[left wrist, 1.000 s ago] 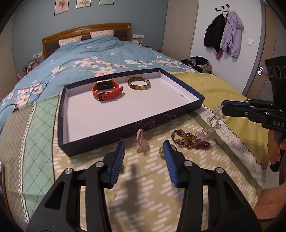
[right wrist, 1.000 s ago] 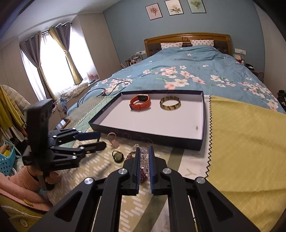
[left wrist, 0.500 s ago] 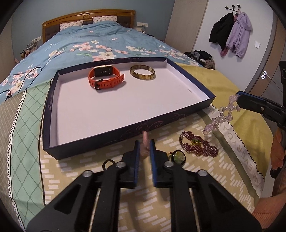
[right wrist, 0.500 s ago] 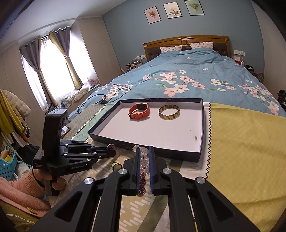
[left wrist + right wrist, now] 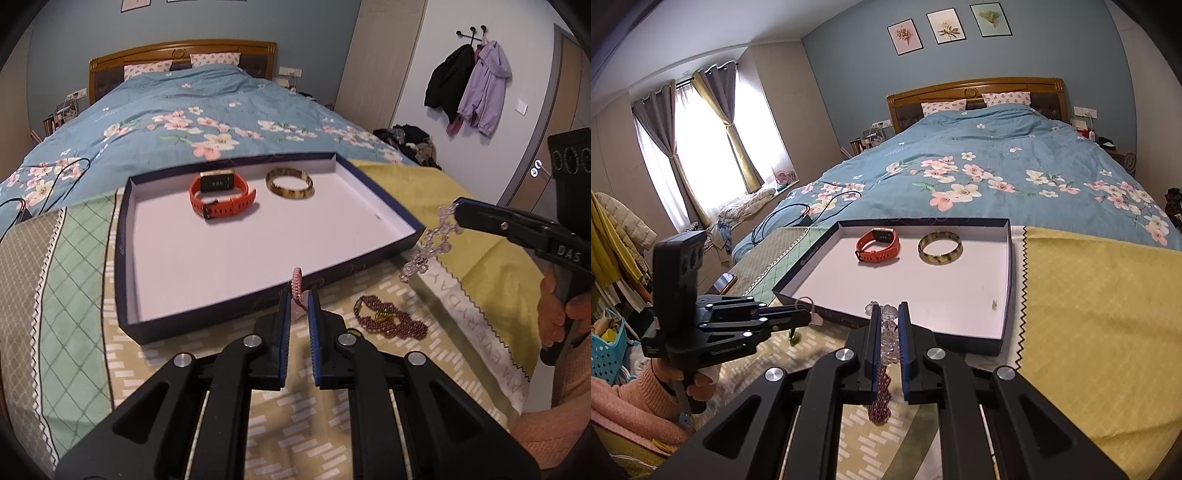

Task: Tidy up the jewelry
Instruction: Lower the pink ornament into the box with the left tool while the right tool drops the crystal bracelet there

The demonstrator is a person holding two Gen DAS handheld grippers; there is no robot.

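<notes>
Left wrist cam: left gripper (image 5: 298,299) clamped on pink braided bracelet (image 5: 296,285) just before tray (image 5: 384,206) front wall. Right gripper (image 5: 887,317) pinching clear bead bracelet (image 5: 889,334), near tray's front-right corner.

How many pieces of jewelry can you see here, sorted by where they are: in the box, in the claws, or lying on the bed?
In the box: 2, the orange watch and the bangle.
In the claws: 2, the pink bracelet and the clear bead bracelet.
On the bed: 1, the purple bead bracelet.
Total: 5
</notes>
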